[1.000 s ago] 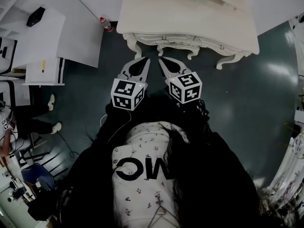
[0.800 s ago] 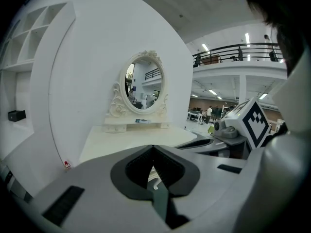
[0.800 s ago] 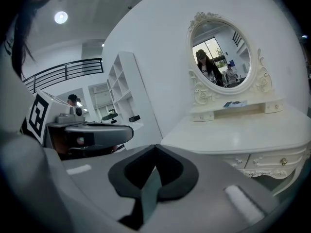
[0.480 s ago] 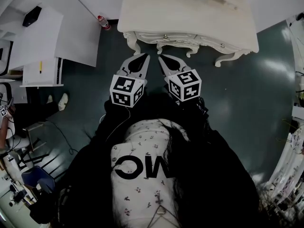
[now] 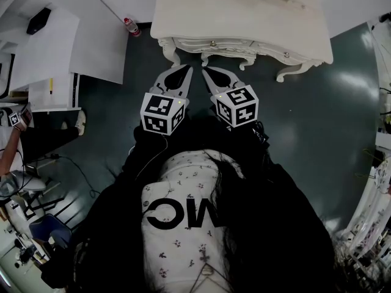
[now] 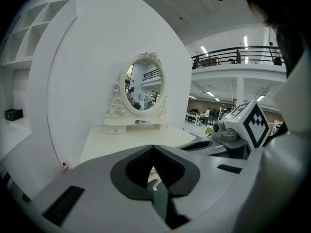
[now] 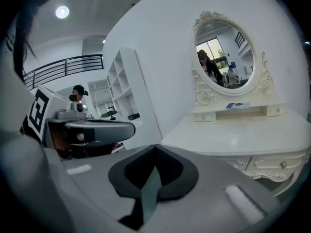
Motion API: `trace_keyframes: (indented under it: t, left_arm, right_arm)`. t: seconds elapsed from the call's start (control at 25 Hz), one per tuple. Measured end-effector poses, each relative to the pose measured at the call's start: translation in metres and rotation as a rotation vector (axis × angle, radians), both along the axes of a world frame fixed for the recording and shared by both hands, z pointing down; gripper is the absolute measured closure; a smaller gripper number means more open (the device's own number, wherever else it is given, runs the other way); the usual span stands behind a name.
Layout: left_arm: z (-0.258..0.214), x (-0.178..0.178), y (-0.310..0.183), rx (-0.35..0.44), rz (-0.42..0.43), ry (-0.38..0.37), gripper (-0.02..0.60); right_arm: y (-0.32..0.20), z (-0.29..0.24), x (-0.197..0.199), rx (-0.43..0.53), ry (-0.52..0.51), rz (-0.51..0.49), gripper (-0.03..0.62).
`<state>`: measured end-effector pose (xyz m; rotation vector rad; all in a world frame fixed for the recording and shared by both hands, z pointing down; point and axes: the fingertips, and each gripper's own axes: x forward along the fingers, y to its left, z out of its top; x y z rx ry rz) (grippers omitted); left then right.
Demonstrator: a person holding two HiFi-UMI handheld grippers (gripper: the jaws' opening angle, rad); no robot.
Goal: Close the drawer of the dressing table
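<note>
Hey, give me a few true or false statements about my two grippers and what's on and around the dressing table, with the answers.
1. The left gripper and the right gripper are both shut and hold nothing. True.
2. The right gripper touches the dressing table. False: both grippers hang short of its front, with floor showing between.
3. An oval mirror stands at the back of the table top. True.
4. The small bottle stands on the table top. False: it is on the floor, off the table's left side.
5. A drawer is pulled far out toward the person. False: the drawer fronts look flush with the table's front.
</note>
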<state>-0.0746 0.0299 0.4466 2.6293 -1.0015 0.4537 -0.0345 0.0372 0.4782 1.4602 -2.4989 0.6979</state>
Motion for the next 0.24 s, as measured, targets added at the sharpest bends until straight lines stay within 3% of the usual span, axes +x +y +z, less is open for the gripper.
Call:
trace_keyframes:
  t: [0.24]
  left_arm:
    - [-0.0028,-0.0012,-0.0045,0.009,-0.001,0.010,0.581]
  right_arm:
    - [-0.0041,-0.0016,0.0011,0.004,0.006,0.005,0.585]
